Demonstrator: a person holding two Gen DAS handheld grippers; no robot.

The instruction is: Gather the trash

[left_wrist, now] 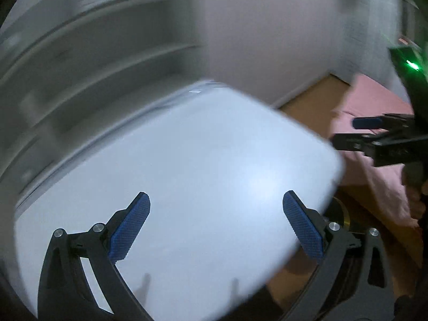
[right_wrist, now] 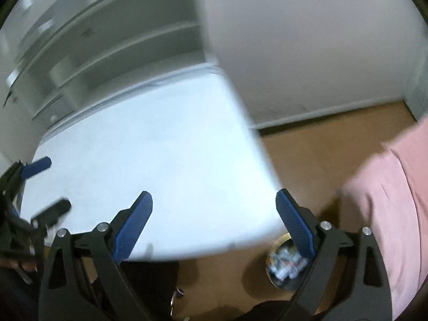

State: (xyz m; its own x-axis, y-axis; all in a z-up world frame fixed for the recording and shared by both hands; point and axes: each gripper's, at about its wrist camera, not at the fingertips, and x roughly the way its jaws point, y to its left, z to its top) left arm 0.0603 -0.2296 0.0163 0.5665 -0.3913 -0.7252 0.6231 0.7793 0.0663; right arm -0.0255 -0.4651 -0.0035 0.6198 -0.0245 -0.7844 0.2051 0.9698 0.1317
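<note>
Both claws [left_wrist: 216, 222] [right_wrist: 214, 220] spread, table edge [right_wrist: 267, 171] below

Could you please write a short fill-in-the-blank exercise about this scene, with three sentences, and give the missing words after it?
1. Both the left gripper and the right gripper have their jaws ____.
2. The pads on the gripper fingers are ____ in colour.
3. The round bin holding scraps stands on the brown ____, beside the white table.

Missing words: open; blue; floor
</note>
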